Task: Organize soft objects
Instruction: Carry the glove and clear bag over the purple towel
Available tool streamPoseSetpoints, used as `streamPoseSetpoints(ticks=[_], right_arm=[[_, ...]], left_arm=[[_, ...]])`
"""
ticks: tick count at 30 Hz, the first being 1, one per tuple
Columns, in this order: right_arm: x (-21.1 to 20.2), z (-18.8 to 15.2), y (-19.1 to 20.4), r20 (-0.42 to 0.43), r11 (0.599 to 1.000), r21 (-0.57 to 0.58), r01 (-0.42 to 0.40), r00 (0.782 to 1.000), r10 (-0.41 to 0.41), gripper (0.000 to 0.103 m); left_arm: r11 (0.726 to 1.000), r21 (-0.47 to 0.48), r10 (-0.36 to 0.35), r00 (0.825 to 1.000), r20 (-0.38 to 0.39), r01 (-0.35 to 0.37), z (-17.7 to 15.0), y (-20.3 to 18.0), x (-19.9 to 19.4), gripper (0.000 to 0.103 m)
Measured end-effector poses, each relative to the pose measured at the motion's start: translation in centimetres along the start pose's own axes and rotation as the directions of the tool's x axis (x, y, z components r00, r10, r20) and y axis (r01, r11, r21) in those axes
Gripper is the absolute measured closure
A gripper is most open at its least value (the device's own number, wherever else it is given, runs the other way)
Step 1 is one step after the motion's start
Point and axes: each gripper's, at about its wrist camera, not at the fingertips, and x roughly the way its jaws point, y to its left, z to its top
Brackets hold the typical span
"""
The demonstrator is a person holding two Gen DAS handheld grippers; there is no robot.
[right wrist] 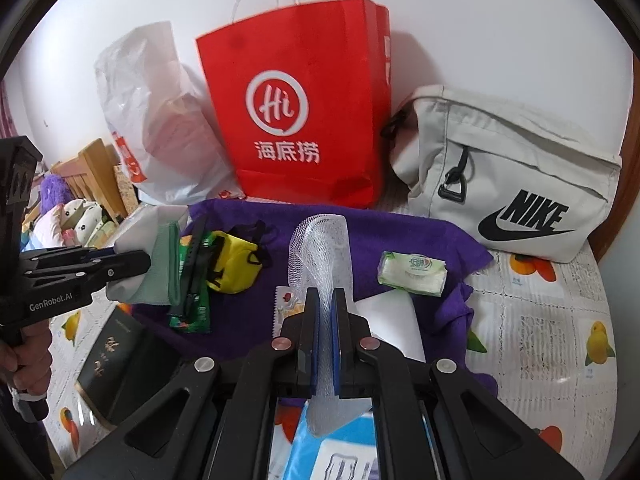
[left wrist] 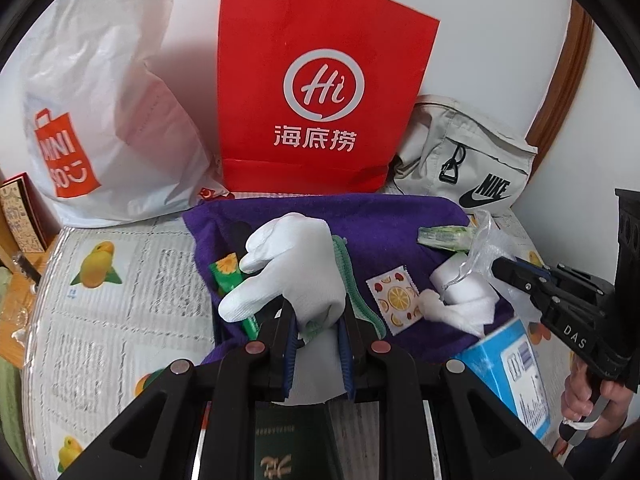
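Observation:
My left gripper (left wrist: 318, 322) is shut on a white glove with a green cuff (left wrist: 296, 268) and holds it above a purple cloth (left wrist: 380, 220). The right wrist view shows the same glove (right wrist: 156, 264) at the left gripper's tip. My right gripper (right wrist: 326, 300) is shut on a white foam mesh sleeve (right wrist: 320, 248), also held over the purple cloth (right wrist: 400, 232). On the cloth lie a green tissue pack (right wrist: 412, 272), a yellow pouch (right wrist: 236, 260), a green snack packet (right wrist: 192, 312), a fruit-print sachet (left wrist: 398, 300) and a white cloth wad (left wrist: 464, 296).
A red paper bag (left wrist: 324, 92), a white Miniso plastic bag (left wrist: 92, 120) and a beige Nike bag (right wrist: 512, 176) stand at the back against the wall. A blue box (left wrist: 508, 368) and a dark booklet (right wrist: 120, 368) lie near the front. The fruit-print table cover (left wrist: 100, 280) lies beneath.

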Motion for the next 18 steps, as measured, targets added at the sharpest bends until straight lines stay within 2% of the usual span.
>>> streamPoseSetpoints(ticks=[11, 18], right_arm=[[4.0, 0.2, -1.8, -0.05, 0.999, 0.051, 0.0, 0.999, 0.002, 0.095], [6.0, 0.8, -1.5, -0.085, 1.0, 0.027, 0.004, 0.996, -0.002, 0.09]], left_arm=[[1.0, 0.008, -0.016, 0.999, -0.048, 0.016, 1.3, -0.3, 4.5, 0.085], [1.0, 0.028, -0.007, 0.997, -0.078, 0.009, 1.8, -0.5, 5.9, 0.082]])
